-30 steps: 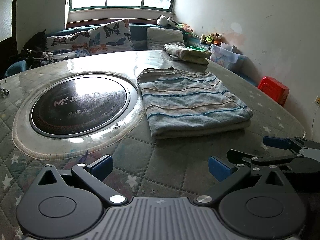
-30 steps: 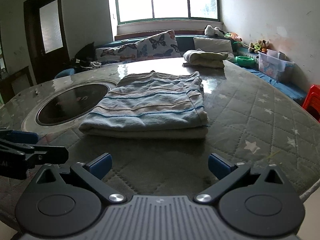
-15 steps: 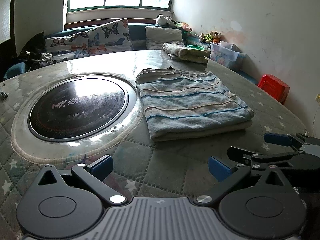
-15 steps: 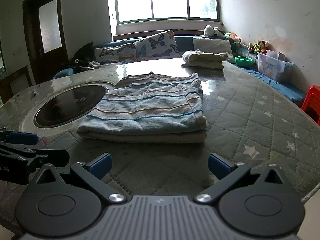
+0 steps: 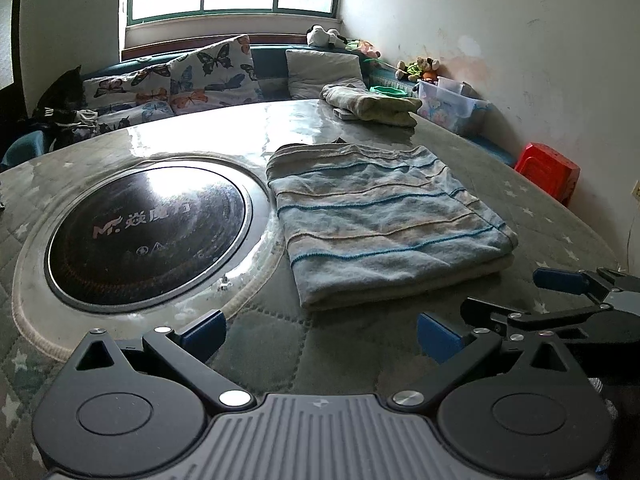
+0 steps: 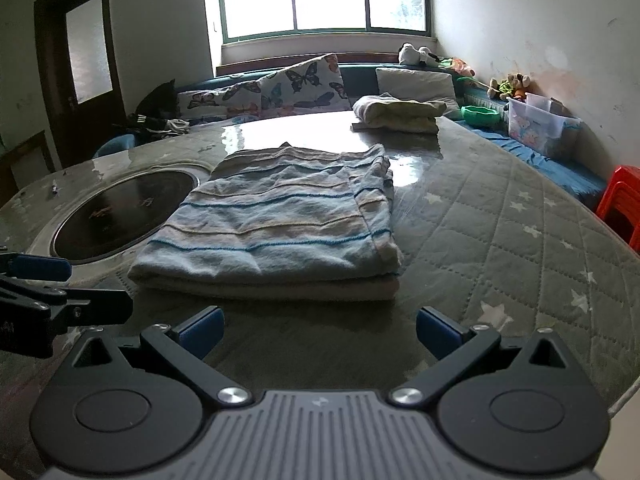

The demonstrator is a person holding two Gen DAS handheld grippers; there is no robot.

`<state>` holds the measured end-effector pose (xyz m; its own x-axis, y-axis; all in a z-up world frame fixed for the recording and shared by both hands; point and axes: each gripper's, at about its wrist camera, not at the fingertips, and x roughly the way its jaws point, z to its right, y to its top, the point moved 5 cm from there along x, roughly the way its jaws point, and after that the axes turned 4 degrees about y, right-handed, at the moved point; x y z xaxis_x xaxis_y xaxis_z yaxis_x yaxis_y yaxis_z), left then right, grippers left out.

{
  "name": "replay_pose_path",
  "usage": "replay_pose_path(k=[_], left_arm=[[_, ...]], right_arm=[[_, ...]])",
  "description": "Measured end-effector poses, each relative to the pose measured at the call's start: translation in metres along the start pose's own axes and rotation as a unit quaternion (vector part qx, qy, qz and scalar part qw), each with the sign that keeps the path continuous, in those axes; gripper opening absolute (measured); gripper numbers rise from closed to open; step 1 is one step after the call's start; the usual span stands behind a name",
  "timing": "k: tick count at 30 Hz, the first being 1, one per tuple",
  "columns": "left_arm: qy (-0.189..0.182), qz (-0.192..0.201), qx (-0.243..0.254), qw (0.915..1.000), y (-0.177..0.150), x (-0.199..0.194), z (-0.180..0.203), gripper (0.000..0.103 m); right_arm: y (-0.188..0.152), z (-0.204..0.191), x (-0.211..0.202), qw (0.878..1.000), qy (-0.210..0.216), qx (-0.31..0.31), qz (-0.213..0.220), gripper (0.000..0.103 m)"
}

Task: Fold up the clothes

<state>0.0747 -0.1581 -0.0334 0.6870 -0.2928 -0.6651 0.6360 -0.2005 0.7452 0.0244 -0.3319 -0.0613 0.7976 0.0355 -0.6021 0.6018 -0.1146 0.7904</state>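
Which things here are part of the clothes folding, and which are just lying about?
Part of the job: striped folded garment; folded pile behind it; left gripper; right gripper.

Lying about: butterfly cushions; plush toys; plastic box; red stool.

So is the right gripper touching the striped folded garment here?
Apart. The right wrist view shows bare quilted table cover between the open right gripper and the striped folded garment.

Red stool point(image 6: 624, 204) cut off at right edge.
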Motion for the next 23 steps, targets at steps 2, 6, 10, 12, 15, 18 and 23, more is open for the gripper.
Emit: replay_pose_path(k=[2,6,10,12,15,18,23], left_arm=[[-0.001,-0.001,0.002,1.0000,0.003,0.002,0.000,0.103],[-0.001,-0.006,0.003,1.0000,0.007,0.009,-0.001,0.103],[-0.003,-0.012,0.004,0.9999,0.008,0.014,-0.002,0.103],[-0.004,-0.014,0.005,0.9999,0.009,0.017,-0.002,0.103],[-0.005,-0.016,0.007,0.9998,0.013,0.020,-0.001,0.103],[-0.007,-0.018,0.008,0.9998,0.016,0.023,0.001,0.103],[-0.007,-0.023,0.008,0.9997,0.018,0.029,0.003,0.103]], right_arm=[[0.002,0.001,0.001,1.000,0.000,0.001,0.000,0.103],[0.004,0.001,0.006,1.000,-0.002,-0.001,-0.005,0.103],[0.007,0.003,0.011,1.000,-0.004,0.000,-0.009,0.103],[0.008,0.004,0.013,1.000,-0.004,0.001,-0.011,0.103],[0.009,0.005,0.017,1.000,-0.003,0.003,-0.015,0.103],[0.010,0.005,0.020,1.000,-0.002,0.003,-0.018,0.103],[0.012,0.006,0.024,1.000,0.002,0.004,-0.019,0.103]])
